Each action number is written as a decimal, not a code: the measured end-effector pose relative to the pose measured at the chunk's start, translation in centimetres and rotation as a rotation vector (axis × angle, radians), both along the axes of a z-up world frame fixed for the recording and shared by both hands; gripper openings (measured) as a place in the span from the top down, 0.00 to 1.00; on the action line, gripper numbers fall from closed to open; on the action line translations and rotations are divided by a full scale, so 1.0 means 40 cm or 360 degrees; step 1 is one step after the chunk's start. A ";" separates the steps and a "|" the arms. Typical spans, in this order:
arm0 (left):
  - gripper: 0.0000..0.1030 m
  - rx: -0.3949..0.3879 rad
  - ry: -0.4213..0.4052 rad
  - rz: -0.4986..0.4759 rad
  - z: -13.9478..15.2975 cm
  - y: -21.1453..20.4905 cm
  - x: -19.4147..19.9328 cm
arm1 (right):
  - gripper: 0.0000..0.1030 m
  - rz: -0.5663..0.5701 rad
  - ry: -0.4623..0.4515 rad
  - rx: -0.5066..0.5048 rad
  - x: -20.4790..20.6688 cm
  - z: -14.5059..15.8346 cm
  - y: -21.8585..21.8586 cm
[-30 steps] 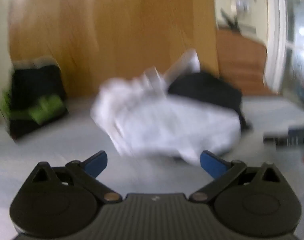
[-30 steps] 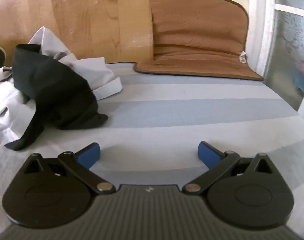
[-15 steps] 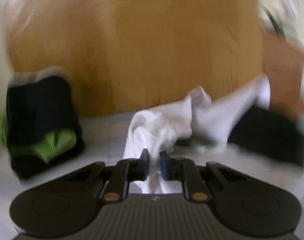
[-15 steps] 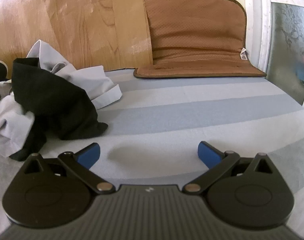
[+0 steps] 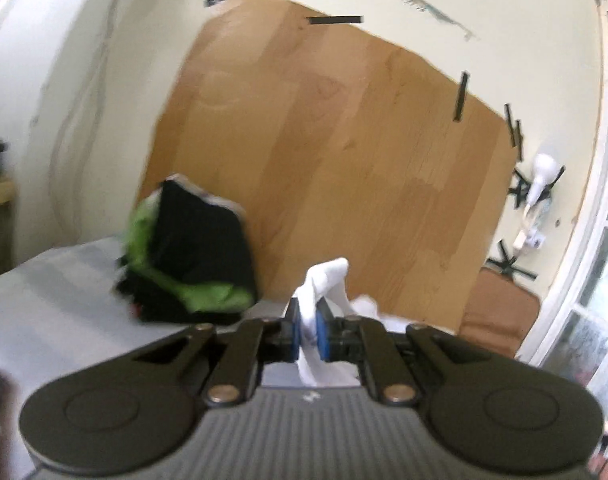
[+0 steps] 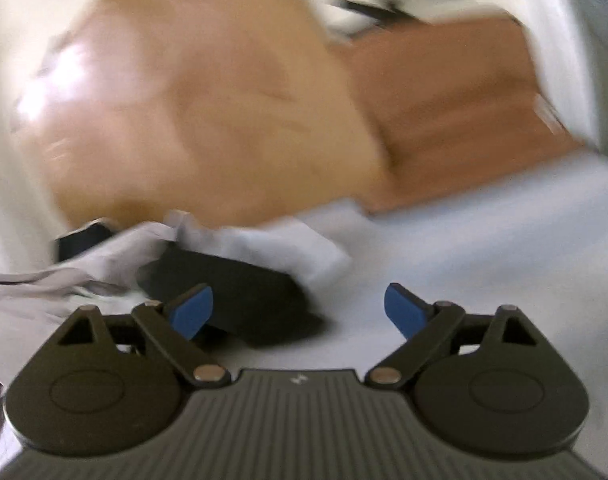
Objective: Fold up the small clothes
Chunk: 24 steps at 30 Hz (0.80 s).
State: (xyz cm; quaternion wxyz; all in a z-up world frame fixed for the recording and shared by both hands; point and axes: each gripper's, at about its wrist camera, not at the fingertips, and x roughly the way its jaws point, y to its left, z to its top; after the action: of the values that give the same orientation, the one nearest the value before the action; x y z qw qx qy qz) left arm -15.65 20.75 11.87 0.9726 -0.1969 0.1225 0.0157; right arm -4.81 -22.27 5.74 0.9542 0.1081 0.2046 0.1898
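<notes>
Left wrist view, left to right: grey striped bed surface (image 5: 44, 292) at the left, then a folded black garment with bright green trim (image 5: 192, 264) sitting on it against the wood-grain panel (image 5: 343, 160) taped to the cream wall. Centre: left gripper (image 5: 307, 334) has its blue pads pressed together on a bunch of the white garment (image 5: 323, 280); the cloth pokes up above the pads in a rumpled peak and more hangs below between the fingers, with the rest of the white fabric trailing off to the right behind the gripper. Far right: brown cushion (image 5: 499, 312) leaning near a white door frame. Right wrist view is heavily motion-blurred. Left to right: white garment (image 6: 104, 252) lies stretched and creased across the left side of the bed, draped partly over a black garment (image 6: 232, 284) that sits crumpled just ahead of the left fingertip. Right gripper (image 6: 300, 312) is spread wide, blue pads well apart, nothing between them, over pale bed surface (image 6: 483, 240). Brown cushion (image 6: 443, 120) at upper right, wood-grain panel (image 6: 204, 100) behind.
</notes>
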 end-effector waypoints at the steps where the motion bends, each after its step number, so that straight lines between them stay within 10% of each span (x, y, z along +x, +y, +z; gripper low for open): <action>1: 0.93 -0.0002 0.0036 0.0022 -0.016 0.005 -0.019 | 0.08 0.0092 -0.0095 -0.0110 0.001 0.025 0.048; 6: 0.93 -0.0191 0.0154 0.0103 -0.114 0.051 -0.048 | 0.09 0.0510 -0.0285 -0.0534 0.064 0.087 0.297; 11: 0.91 -0.0234 0.0205 0.0092 -0.183 0.046 -0.033 | 0.14 0.0740 0.0143 -0.0338 0.209 0.142 0.480; 14: 0.69 -0.0250 0.0220 0.0054 -0.204 0.025 -0.029 | 0.14 0.0681 0.0422 -0.0218 0.291 0.138 0.559; 16: 0.34 -0.0274 0.0243 0.0036 -0.223 0.023 -0.025 | 0.14 0.0613 0.0559 -0.0191 0.342 0.116 0.603; 18: 0.31 -0.0304 0.0265 -0.0031 -0.247 0.024 -0.015 | 0.28 0.0569 0.0717 -0.0155 0.376 0.083 0.622; 20: 0.38 -0.0305 0.0311 -0.0058 -0.268 0.019 0.000 | 0.64 0.0578 0.0856 -0.0102 0.409 0.037 0.640; 21: 0.61 -0.0307 0.0343 -0.0064 -0.282 0.021 0.010 | 0.90 0.0566 0.0892 -0.0070 0.417 0.023 0.638; 22: 0.88 -0.0323 0.0388 -0.0074 -0.296 0.027 0.024 | 0.95 0.0550 0.0898 0.0000 0.418 0.023 0.629; 24: 0.93 -0.0413 0.0433 -0.0085 -0.313 0.054 0.041 | 0.95 0.0529 0.0783 0.0145 0.407 0.061 0.590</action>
State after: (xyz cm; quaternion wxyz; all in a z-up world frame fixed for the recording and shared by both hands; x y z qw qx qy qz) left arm -14.01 22.91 -0.63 0.9136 -0.3133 0.2591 0.0003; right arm 11.47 1.33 8.19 0.8259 0.1585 0.4358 0.3206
